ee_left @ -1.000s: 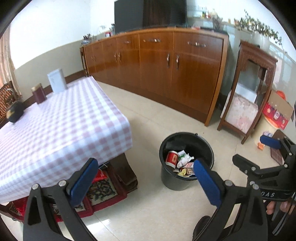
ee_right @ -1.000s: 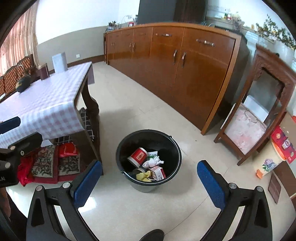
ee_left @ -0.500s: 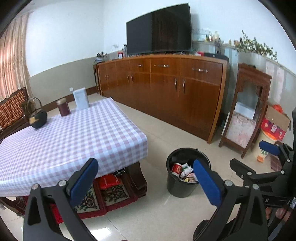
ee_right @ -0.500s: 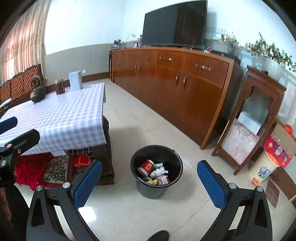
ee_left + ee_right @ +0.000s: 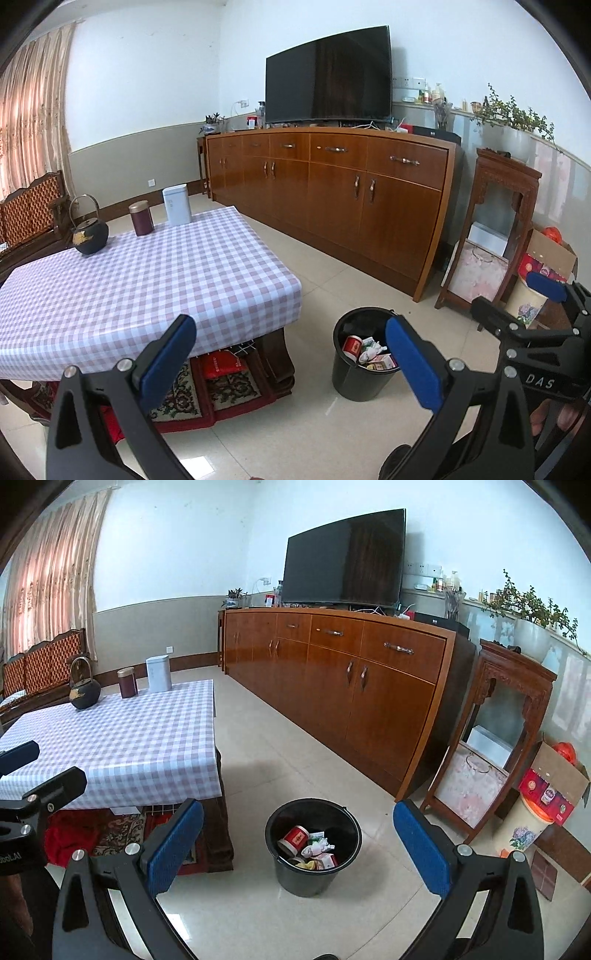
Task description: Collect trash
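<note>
A black bucket (image 5: 360, 369) (image 5: 313, 853) stands on the tiled floor beside the low table. Inside it lies trash: a red-and-white cup (image 5: 293, 839), crumpled white paper (image 5: 317, 847) and small cartons. My left gripper (image 5: 291, 363) is open and empty, raised well back from the bucket. My right gripper (image 5: 298, 843) is also open and empty, with the bucket seen between its blue pads. The right gripper (image 5: 517, 306) shows at the right edge of the left wrist view.
The low table (image 5: 147, 280) has a checked cloth and carries a black kettle (image 5: 89, 236), a dark tin (image 5: 141, 218) and a white box (image 5: 176, 205). A long wooden sideboard (image 5: 332, 679) with a TV (image 5: 343, 559) lines the wall. A wooden stand (image 5: 491, 734) and boxes sit at right.
Both grippers have lifted and pulled back from the bucket, which now looks smaller and lower. The TV and upper wall have come into view. Both grippers stay open.
</note>
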`<state>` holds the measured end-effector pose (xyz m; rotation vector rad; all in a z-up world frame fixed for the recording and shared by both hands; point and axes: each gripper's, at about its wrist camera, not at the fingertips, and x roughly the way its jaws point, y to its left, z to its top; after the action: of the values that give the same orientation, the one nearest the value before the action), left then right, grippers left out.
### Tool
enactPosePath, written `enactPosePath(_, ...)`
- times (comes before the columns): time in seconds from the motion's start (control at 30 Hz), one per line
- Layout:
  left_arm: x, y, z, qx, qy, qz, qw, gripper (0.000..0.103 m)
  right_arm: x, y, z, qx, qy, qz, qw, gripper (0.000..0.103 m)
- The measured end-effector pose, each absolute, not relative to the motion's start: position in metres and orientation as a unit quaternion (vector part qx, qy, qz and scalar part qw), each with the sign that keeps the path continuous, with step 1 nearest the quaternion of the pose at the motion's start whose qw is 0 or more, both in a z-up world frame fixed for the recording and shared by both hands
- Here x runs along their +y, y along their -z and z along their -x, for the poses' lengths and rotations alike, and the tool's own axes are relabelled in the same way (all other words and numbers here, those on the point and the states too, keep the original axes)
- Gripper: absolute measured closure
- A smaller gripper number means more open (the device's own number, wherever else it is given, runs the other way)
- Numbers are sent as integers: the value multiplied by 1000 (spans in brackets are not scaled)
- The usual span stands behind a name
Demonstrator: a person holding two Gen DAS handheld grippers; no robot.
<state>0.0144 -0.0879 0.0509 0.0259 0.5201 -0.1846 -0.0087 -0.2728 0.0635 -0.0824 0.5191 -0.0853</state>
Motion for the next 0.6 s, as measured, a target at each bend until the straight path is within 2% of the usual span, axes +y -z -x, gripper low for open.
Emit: enactPosePath(0.6,-90,-55,-8,250,94,-17,964,0,-279,-65,11,251,48,35,966,0)
